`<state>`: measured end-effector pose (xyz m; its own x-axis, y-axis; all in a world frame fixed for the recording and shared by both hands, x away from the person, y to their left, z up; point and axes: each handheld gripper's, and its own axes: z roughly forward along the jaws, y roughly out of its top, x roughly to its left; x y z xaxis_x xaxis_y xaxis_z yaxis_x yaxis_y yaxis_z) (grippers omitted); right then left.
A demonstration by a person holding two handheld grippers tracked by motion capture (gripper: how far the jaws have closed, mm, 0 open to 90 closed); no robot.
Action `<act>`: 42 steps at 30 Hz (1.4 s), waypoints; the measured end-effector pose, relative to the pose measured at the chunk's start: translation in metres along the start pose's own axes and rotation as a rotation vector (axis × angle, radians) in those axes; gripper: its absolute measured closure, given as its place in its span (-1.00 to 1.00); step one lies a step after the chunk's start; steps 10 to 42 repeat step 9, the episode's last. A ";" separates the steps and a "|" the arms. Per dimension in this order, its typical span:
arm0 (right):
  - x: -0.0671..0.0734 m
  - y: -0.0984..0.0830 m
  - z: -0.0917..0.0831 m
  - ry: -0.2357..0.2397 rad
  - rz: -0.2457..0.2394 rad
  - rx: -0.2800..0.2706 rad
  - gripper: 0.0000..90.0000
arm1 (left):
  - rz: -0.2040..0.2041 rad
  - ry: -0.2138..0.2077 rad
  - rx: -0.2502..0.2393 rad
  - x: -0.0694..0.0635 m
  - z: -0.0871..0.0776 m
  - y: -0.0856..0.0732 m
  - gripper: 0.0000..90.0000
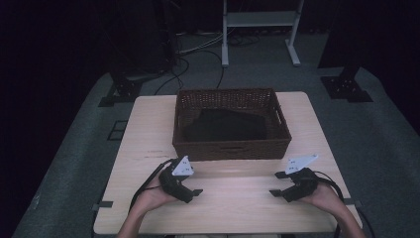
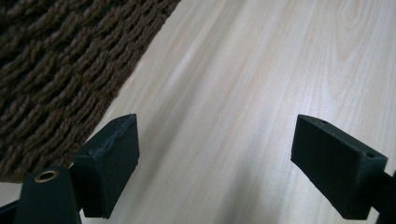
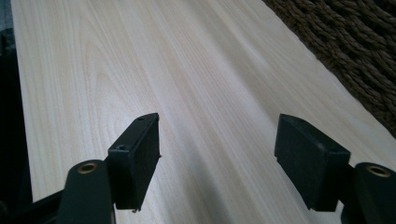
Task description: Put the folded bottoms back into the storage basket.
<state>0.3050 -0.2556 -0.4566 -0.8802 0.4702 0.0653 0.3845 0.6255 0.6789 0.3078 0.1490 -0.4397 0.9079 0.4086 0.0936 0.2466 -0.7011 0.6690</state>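
Brown wicker basket [image 1: 231,144] sits at table [image 1: 148,124] centre-back, dark folded cloth [image 1: 225,125] inside it. Left gripper [image 1: 197,192] low over the near table edge, jaws spread wide, nothing between them — bare wood. Right gripper [image 1: 275,184] likewise released, empty, well apart from the left — both in front of the basket.

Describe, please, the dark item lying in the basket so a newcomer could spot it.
On the pale wooden table stands a brown rectangular woven wicker basket. Inside lies a black folded cloth, the basket's sole visible content, darker than the weave around it.
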 end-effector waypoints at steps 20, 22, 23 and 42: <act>0.011 -0.008 0.001 -0.041 -0.021 0.014 -0.38 | -0.012 0.015 0.016 -0.005 0.002 -0.014 -0.73; 0.011 -0.008 0.001 -0.041 -0.021 0.014 -0.38 | -0.012 0.015 0.016 -0.005 0.002 -0.014 -0.73; 0.011 -0.008 0.001 -0.041 -0.021 0.014 -0.38 | -0.012 0.015 0.016 -0.005 0.002 -0.014 -0.73; 0.011 -0.008 0.001 -0.041 -0.021 0.014 -0.38 | -0.012 0.015 0.016 -0.005 0.002 -0.014 -0.73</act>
